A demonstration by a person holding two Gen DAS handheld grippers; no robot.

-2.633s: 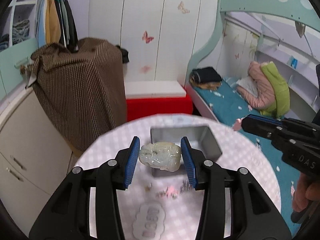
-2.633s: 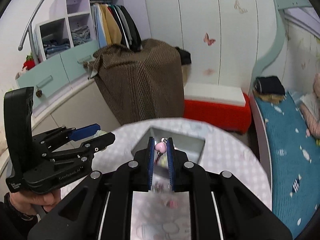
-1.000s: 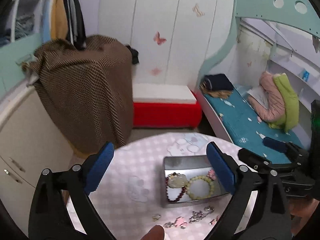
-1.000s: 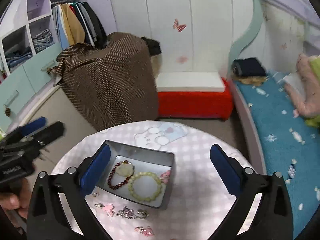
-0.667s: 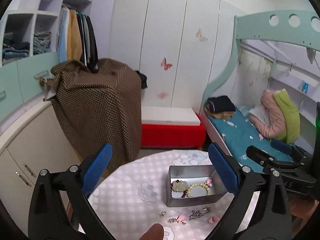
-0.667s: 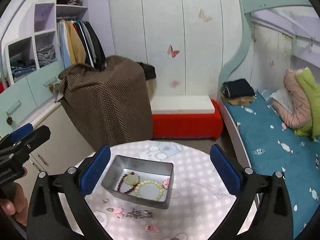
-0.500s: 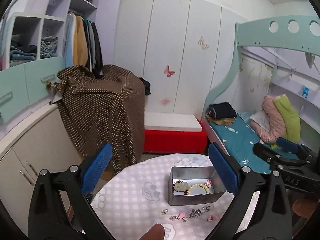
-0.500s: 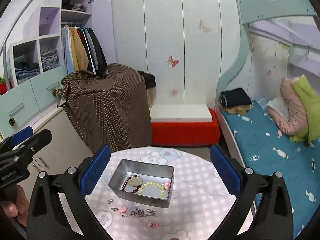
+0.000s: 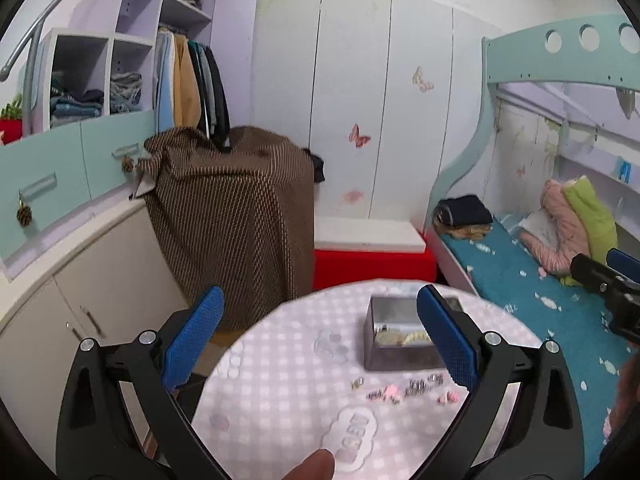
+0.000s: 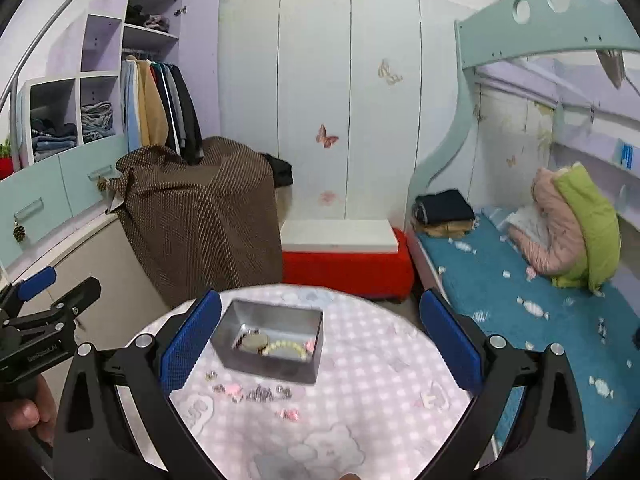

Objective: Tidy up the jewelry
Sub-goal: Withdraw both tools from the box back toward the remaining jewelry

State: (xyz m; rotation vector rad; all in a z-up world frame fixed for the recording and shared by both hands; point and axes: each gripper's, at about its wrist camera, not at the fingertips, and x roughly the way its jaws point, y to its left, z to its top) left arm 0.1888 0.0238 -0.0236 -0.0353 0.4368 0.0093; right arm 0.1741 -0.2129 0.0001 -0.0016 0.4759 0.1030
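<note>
A grey metal tin (image 10: 310, 372) stands on the round pink checked table (image 10: 380, 400). It holds a pale jade pendant (image 10: 256, 340), a pale green bead bracelet (image 10: 286, 348) and a dark red bead string. Small loose charms (image 10: 256, 392) lie on the table in front of the tin. My right gripper (image 10: 320, 340) is wide open and empty, held high above the table. My left gripper (image 9: 320, 332) is wide open and empty too, held high; the tin (image 9: 400, 356) shows to its right, the charms (image 9: 404, 390) below it.
A cloth-draped brown cabinet (image 10: 200, 220) and a red bench (image 10: 344, 264) stand behind the table. A bed with a teal cover (image 10: 520, 292) runs along the right. White cupboards (image 9: 60, 300) are on the left.
Both grippers opened and let the jade pendant and a pink charm into the tin, then rose and pulled back from the table. Both stay wide open.
</note>
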